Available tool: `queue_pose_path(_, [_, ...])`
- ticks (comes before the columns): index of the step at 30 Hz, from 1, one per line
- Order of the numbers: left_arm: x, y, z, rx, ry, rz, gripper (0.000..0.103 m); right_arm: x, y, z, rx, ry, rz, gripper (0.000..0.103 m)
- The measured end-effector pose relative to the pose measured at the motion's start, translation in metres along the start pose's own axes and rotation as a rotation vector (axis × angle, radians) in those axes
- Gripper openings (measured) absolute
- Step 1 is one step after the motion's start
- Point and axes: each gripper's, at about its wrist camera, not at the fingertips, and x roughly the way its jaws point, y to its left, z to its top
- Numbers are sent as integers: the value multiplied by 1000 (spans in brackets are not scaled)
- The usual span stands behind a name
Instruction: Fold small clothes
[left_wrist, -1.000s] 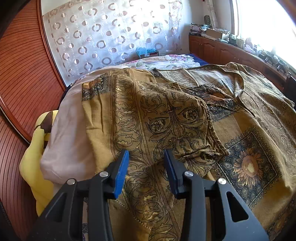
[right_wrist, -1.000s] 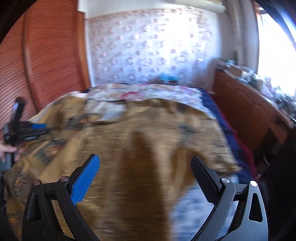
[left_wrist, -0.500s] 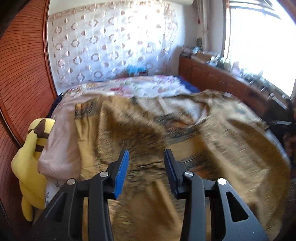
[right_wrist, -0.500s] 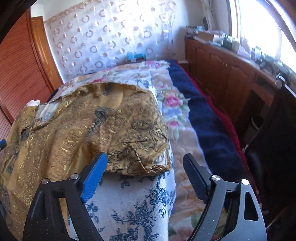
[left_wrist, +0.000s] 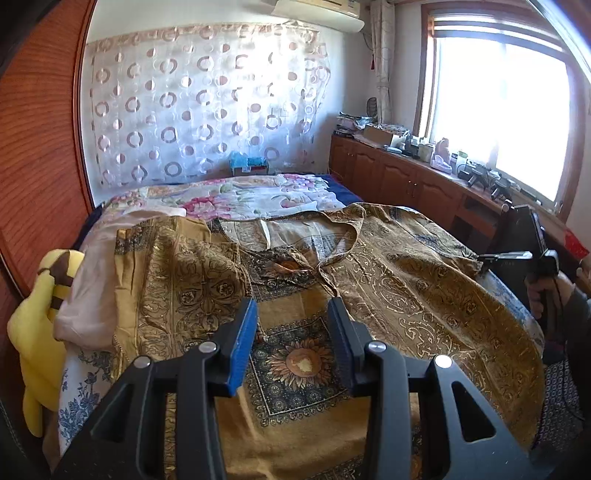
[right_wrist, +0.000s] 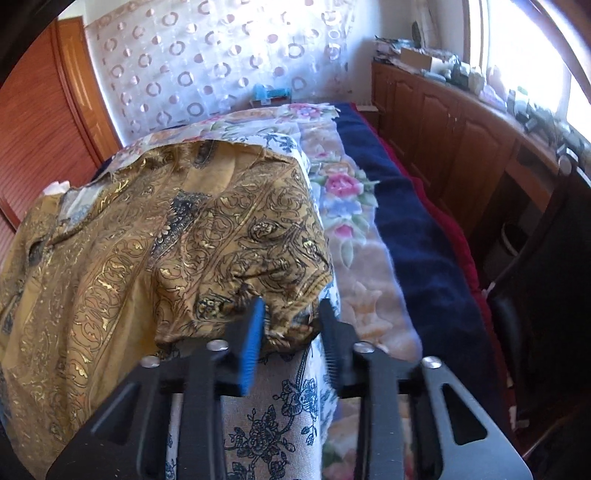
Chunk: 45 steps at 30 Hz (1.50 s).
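Closing now, our right gripper (right_wrist: 291, 332) has its jaws coming together around the bunched end of the golden shirt's (left_wrist: 388, 280) right sleeve (right_wrist: 258, 258), which sits between the pads at the bed's side; they have not quite met the cloth. Our left gripper (left_wrist: 291, 332) hovers above the shirt's front with its jaws partly apart and nothing between them.

We judge the fold to be under way: the left sleeve (left_wrist: 192, 266) already lies turned in over the chest, while the right sleeve is spread out toward the bed's edge and is yet to be brought across. After that the body remains to be doubled up.

Outward from there, the shirt covers most of the bed (right_wrist: 351, 236), its hem near us and its collar toward the curtain (left_wrist: 207, 110). On the right the sleeve end hangs close to the mattress edge, with a dark blue blanket (right_wrist: 417, 236) and wooden cabinets (right_wrist: 443, 122) beyond, so a pull should go inward. On the left, a pink cloth (left_wrist: 88, 280) and a yellow plush toy (left_wrist: 37, 332) crowd the edge. The middle is open.
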Motion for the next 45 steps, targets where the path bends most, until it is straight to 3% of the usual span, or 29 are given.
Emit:
queue_pose_path(5, [-11, -10, -3, 14, -30, -17, 38, -15, 9, 9, -33, -67, -9, 5])
queue_pose_path(12, [-15, -21, -4, 16, -46, -30, 38, -40, 39, 44, -72, -187, 68, 4])
queue_pose_path(17, [-14, -22, -6, 11, -38, -26, 38, -53, 98, 63, -190, -233, 151, 4])
queue_pose_path(22, [-15, -20, -10, -2, -35, -19, 38, -53, 161, 58, -294, -197, 217, 5])
queue_pose_path(23, [-15, -19, -10, -4, -33, -19, 38, -51, 166, 56, -302, -192, 224, 14])
queue_pose_path(24, [-15, -19, -11, -3, -31, -17, 38, -49, 168, 55, -302, -183, 234, 38])
queue_pose_path(26, [-15, -18, -11, 2, -29, -9, 38, -44, 164, 52, -283, -181, 242, 56])
queue_pose_path(35, [-7, -8, -10, -14, -8, -6, 38, -9, 111, 55, -135, -102, 206, 56])
queue_pose_path(44, [15, 10, 0, -10, 28, 34, 38, 43, 111, 77, -102, -38, 235, 55])
queue_pose_path(45, [18, 14, 1, -14, 33, 45, 38, 48, 113, 81, -104, -36, 238, 49])
